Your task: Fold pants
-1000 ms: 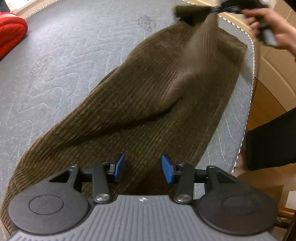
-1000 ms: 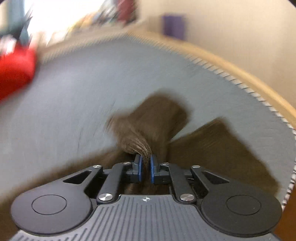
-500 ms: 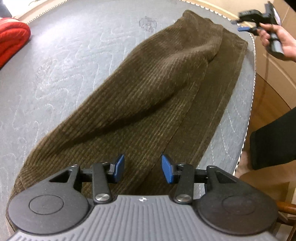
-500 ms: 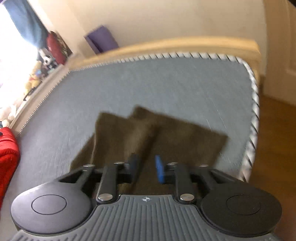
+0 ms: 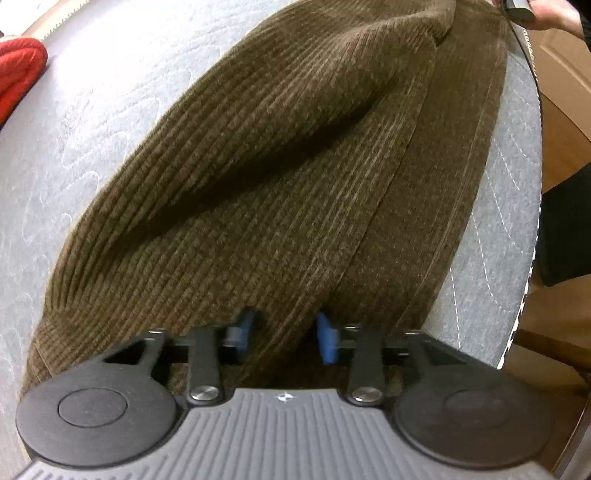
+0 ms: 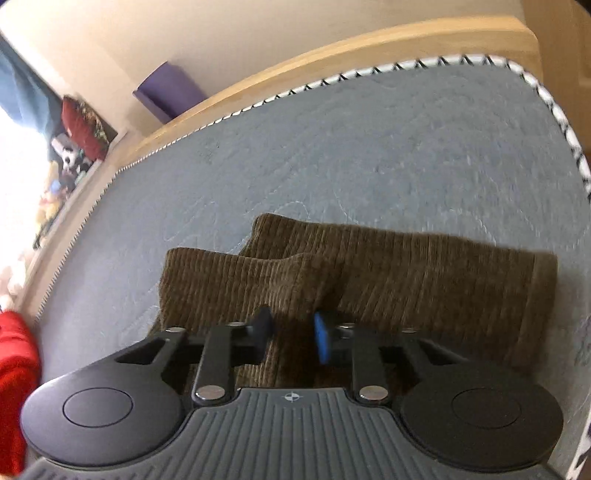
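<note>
Brown corduroy pants point(image 5: 277, 166) lie lengthwise on the grey mattress point(image 5: 92, 129), one leg folded over the other with a loose bulge along the top leg. My left gripper point(image 5: 285, 336) points steeply down onto the near end of the pants. Its jaws are closing, the blue pads still apart with a ridge of cloth between them. In the right wrist view the two cuffs point(image 6: 406, 280) lie stacked and offset. My right gripper point(image 6: 292, 332) hovers just over them. Its jaws are closing and stand apart above the upper leg's edge, gripping nothing.
A red cloth point(image 5: 18, 70) lies at the mattress's left edge. The wooden bed frame point(image 6: 332, 55) rims the far side, with a purple block point(image 6: 170, 88) behind it. The person's hand point(image 5: 554, 14) and dark clothing point(image 5: 565, 229) are at the right, beside the mattress's edge.
The right gripper let go of the leg it had carried over, and that leg now lies on the other. It then dropped toward the cuffs. The left gripper sank onto the cloth, jaws narrowing.
</note>
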`<state>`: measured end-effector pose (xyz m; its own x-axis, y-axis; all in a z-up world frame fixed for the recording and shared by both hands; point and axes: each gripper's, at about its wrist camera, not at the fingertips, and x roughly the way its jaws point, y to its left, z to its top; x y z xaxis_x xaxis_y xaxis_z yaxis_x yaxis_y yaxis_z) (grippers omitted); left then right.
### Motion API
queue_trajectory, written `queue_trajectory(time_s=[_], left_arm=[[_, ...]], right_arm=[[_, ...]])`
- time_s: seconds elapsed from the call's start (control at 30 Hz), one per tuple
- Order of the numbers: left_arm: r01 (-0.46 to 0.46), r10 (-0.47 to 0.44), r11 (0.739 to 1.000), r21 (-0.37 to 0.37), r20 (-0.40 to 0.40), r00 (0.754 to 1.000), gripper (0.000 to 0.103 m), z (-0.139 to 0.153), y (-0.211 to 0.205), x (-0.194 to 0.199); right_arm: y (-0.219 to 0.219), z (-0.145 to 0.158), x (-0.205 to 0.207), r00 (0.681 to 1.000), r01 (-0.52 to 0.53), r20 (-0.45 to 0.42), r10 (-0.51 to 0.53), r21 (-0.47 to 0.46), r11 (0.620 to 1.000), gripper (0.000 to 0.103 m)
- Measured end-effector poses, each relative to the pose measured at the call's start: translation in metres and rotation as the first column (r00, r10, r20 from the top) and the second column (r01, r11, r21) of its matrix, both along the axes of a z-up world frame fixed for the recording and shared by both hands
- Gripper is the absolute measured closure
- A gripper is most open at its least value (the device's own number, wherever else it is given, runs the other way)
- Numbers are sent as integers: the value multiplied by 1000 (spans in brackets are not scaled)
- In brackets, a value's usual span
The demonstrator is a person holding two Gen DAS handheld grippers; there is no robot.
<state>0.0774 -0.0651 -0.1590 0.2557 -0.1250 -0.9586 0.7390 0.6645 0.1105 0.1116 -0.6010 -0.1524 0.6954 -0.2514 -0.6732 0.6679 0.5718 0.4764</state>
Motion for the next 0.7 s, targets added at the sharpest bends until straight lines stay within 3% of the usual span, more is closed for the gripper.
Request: queue_trajectory(time_s=[0.03, 0.07, 0.13, 0.23, 0.33, 0.43, 0.53, 0.57, 0.63, 0.7], left_arm=[[8, -8, 1000, 5, 4, 1000, 91, 0, -1, -1], [24, -24, 1000, 4, 11, 1000, 94, 3, 0, -2], [51, -51, 999, -16, 39, 998, 95, 16, 5, -3], [17, -7, 993, -113, 84, 996, 95, 53, 23, 1], [63, -53, 978, -197, 56, 997, 95, 70, 37, -9], [155, -155, 975, -159, 9, 988, 95, 52, 26, -28], [182, -186, 980, -81, -44, 981, 95, 25, 13, -37], [197, -201, 977, -76, -55, 978, 95, 21, 12, -40], [222, -227, 972, -76, -66, 972, 94, 21, 10, -44], [223, -228, 972, -81, -65, 971, 94, 24, 12, -47]], right_arm=[[-1, 3, 0, 1000, -8, 21, 9, -5, 1000, 96], [0, 11, -2, 999, -7, 44, 8, -25, 1000, 97], [4, 32, -8, 996, 6, 94, -1, -46, 999, 98], [10, 75, -22, 986, 29, 166, -17, -72, 997, 98], [13, 110, -50, 979, 72, 201, -44, -132, 989, 98], [-4, 94, -71, 990, 129, 72, -121, -118, 985, 98], [-29, 29, -76, 974, 152, -174, -147, 18, 988, 97], [-35, 14, -81, 966, 176, -203, -161, 59, 983, 97], [-38, 11, -87, 965, 209, -182, -190, 94, 973, 96], [-27, 29, -81, 959, 217, -190, -210, 19, 976, 89]])
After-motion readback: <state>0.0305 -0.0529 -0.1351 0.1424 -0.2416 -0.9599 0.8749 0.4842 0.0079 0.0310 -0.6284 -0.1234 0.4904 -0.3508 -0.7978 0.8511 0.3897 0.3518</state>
